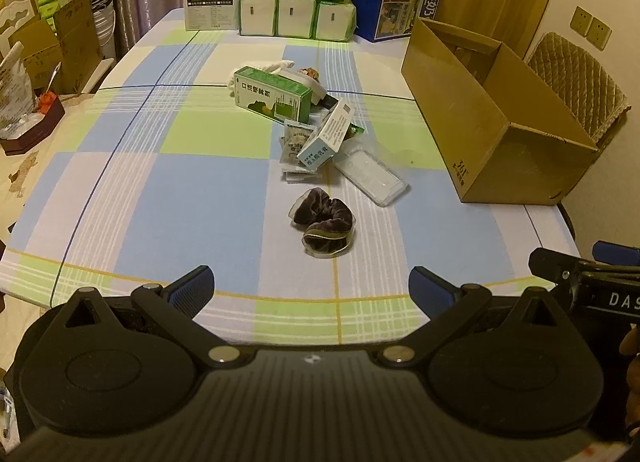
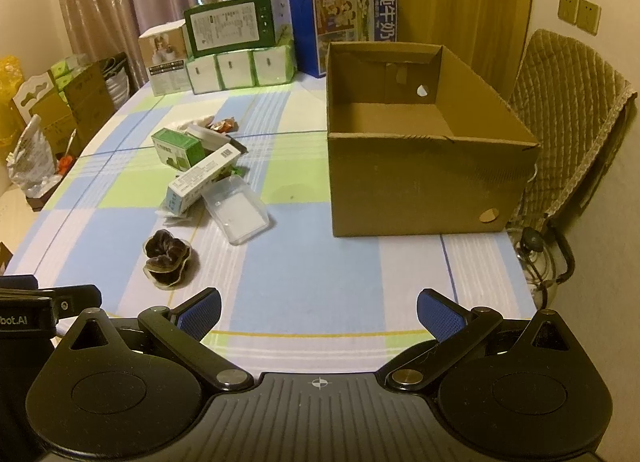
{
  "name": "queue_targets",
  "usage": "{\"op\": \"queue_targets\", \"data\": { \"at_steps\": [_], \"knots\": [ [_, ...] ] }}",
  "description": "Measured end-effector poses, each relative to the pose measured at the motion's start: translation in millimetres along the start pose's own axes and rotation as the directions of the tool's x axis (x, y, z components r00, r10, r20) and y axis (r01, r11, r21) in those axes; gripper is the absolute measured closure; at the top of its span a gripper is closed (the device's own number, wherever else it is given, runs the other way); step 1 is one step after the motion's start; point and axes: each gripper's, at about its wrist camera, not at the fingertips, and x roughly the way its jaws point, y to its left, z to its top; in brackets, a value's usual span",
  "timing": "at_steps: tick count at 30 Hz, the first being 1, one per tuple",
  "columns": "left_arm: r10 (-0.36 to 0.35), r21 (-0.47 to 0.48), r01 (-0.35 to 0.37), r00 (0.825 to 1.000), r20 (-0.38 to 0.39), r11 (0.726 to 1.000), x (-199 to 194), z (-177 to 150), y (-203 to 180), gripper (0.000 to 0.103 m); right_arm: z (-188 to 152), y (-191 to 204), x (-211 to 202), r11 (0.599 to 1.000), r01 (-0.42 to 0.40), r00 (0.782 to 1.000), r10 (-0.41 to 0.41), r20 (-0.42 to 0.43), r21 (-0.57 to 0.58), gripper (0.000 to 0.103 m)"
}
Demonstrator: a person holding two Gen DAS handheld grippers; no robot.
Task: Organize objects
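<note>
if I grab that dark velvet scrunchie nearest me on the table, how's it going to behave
The scrunchie looks like gathered velvet in loose folds, so it will probably squash and flop rather than hold shape. It seems light, lying apart from the pile, and unlikely to roll. Pushed, it may drag on the tablecloth instead of sliding.
</note>
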Motion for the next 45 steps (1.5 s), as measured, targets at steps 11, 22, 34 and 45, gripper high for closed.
{"op": "queue_targets", "data": {
  "at_steps": [11, 22, 34, 45],
  "knots": [
    [0.006, 0.085, -0.003, 0.999, -0.045, 0.996, 43, 11, 7, 0.004, 2, -9, 25, 0.999, -0.047, 0.998, 0.047, -0.039, -0.006, 0.002],
    [-0.082, 0.473, 0.102, 0.995, -0.062, 0.875, 100, 35, -12, 0.025, 12, -8, 62, 0.997, -0.07, 0.995, 0.067, -0.075, -0.042, 0.005],
    [-0.093, 0.502, 0.159, 0.984, -0.155, 0.85, 137, 45, -1, 0.086, 18, 9, 97, 0.978, -0.166, 0.977, 0.145, -0.156, -0.126, 0.008],
    [-0.042, 0.274, 0.06, 0.996, -0.073, 0.96, 124, 72, 45, 0.09, 54, 59, 152, 0.925, -0.193, 0.981, 0.177, -0.078, -0.328, 0.011]
  ]
}}
